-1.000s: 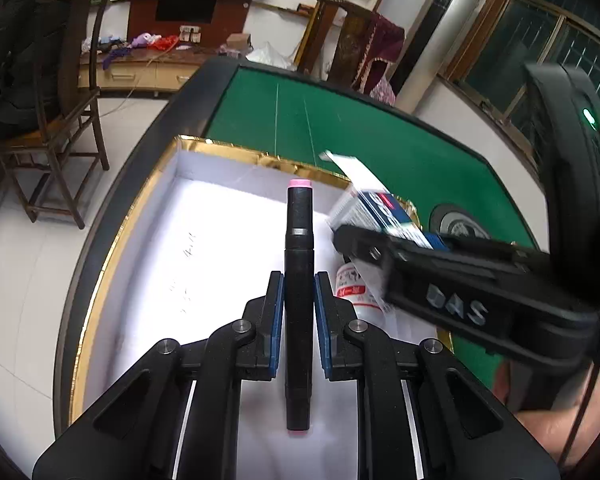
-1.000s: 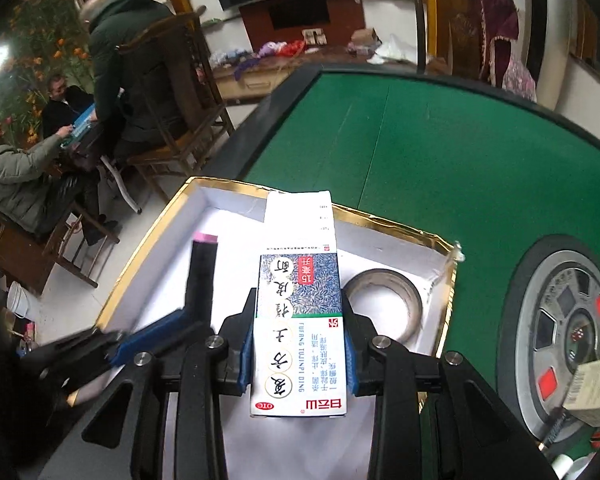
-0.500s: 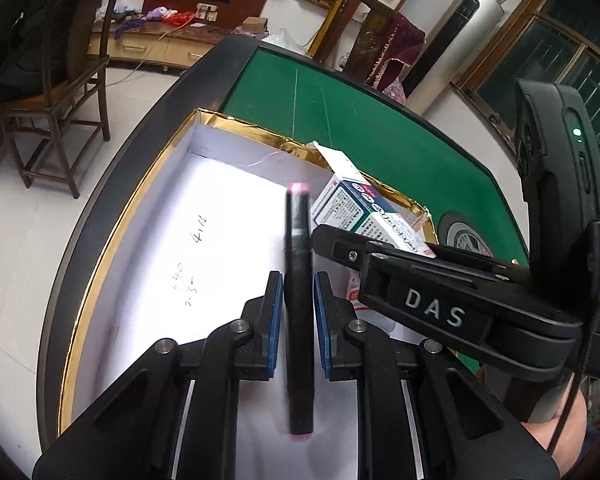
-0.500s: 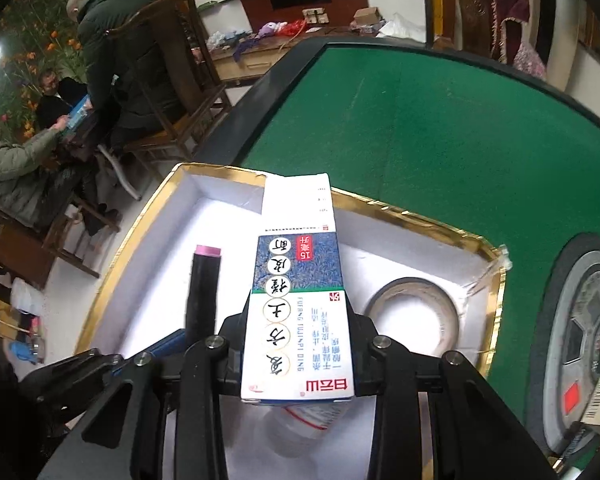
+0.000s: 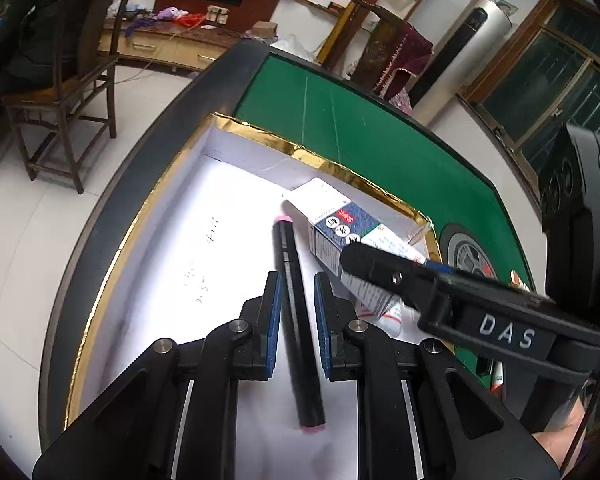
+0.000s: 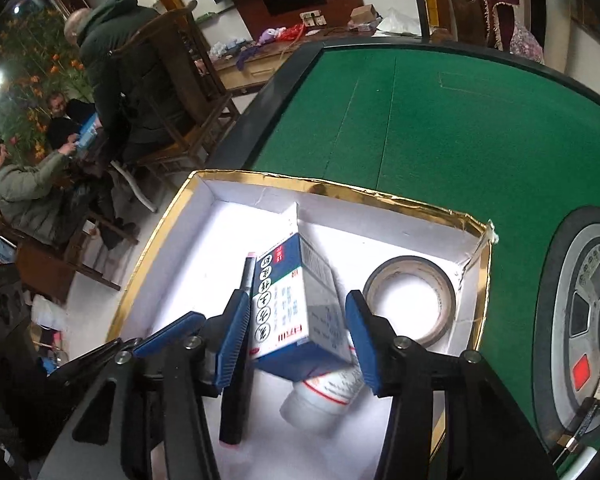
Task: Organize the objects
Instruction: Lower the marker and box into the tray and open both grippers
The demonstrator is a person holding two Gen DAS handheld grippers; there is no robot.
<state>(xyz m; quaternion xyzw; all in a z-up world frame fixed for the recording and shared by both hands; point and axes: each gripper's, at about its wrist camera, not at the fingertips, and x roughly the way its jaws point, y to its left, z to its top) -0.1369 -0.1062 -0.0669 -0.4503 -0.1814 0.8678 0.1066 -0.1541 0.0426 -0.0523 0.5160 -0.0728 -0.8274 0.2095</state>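
A black marker (image 5: 296,320) with pink ends sits between the pads of my left gripper (image 5: 296,280), which is shut on it low over the white floor of the gold-rimmed box (image 5: 260,140). In the right wrist view the marker (image 6: 236,400) slants down to the box floor. The jaws of my right gripper (image 6: 296,296) are opening. The blue-and-white medicine box (image 6: 296,304) stands tilted between them with a gap at the right pad, and it leans on a white bottle (image 6: 320,400). The medicine box (image 5: 340,228) also shows in the left wrist view.
A roll of tape (image 6: 410,266) lies in the right corner of the gold-rimmed box (image 6: 340,188). The box rests on a green felt table (image 6: 460,120) with a round centre panel (image 6: 596,312). A wooden chair (image 5: 60,92) and seated people (image 6: 20,192) are off to the left.
The right jaws have spread and the medicine box has dropped out of their level grip, tipping onto the bottle. The marker in the left gripper now slants.
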